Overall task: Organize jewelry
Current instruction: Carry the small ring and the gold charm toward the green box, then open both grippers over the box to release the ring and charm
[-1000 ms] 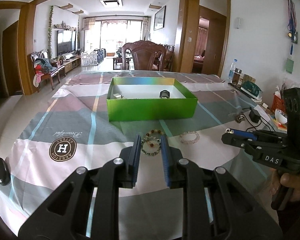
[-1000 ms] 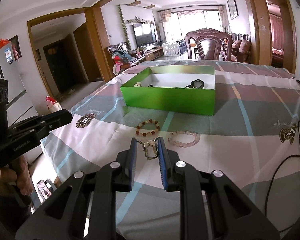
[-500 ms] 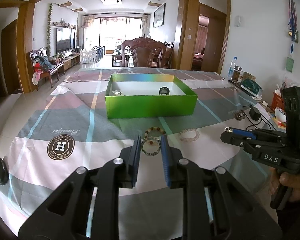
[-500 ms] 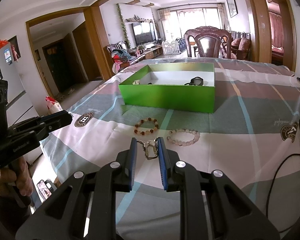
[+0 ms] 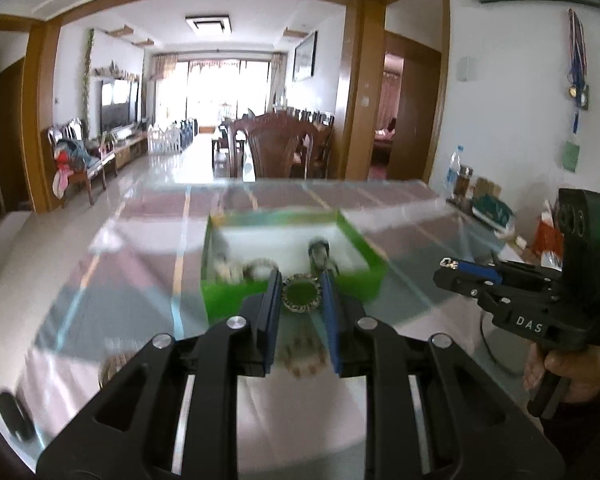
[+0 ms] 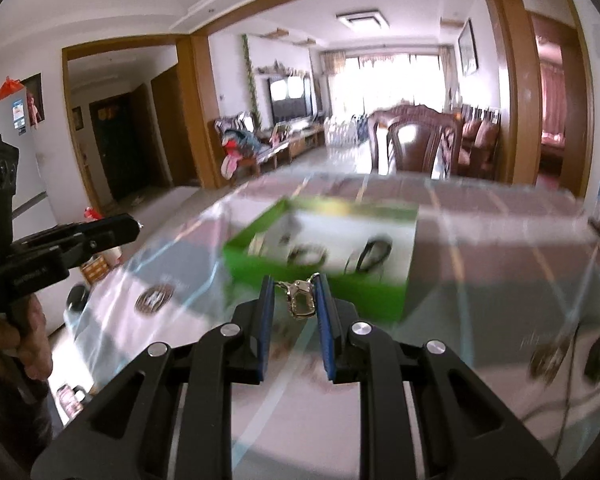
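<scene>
Checked tablecloth [image 5: 112,272], everything motion-blurred. My left gripper [image 5: 300,294] pinches a beaded bracelet [image 5: 300,293]; my right gripper [image 6: 294,292] pinches a silver clasp piece [image 6: 300,300]. The green box [image 6: 320,280] sits just ahead of both. I'd carry each past the near wall, lower inside, then release, keeping clear of the pieces already there.

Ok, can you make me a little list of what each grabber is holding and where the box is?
left gripper: shut on bracelet, lifted
right gripper: shut on clasp, lifted
box: green, open, just ahead of both grippers
in box: dark band, other small pieces, blurred
on table: another bracelet below the left jaws
</scene>
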The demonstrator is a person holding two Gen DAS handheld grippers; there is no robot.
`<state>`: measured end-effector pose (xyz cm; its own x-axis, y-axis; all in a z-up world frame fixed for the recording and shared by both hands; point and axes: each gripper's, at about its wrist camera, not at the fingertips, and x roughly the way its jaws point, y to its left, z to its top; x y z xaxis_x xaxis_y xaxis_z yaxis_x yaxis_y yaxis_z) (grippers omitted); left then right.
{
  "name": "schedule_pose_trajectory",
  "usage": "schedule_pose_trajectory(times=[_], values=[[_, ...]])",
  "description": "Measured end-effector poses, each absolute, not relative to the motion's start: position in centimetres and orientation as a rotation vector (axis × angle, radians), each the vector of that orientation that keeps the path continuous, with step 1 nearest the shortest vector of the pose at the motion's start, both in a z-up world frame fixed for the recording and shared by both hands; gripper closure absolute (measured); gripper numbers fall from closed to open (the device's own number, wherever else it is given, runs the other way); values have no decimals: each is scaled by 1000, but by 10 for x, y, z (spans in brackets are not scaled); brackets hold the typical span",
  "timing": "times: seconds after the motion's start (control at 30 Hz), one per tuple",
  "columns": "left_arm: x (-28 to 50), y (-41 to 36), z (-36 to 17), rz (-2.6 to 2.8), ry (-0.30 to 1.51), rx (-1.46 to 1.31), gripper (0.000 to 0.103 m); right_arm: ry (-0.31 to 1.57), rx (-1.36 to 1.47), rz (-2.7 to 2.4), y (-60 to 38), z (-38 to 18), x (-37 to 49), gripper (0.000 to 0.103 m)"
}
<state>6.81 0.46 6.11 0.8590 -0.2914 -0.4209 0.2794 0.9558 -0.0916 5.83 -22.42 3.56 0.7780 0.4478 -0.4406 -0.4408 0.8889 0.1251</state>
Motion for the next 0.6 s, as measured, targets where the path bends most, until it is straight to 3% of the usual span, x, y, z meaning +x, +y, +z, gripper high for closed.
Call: schedule_pose_trajectory(times=[0.27, 0.6], values=[[160, -5, 96, -300, 442, -36, 83, 460, 63, 448, -228, 69, 152, 82], [316, -26, 45, -236, 639, -50, 83, 619, 87, 400, -207, 27, 279, 82]])
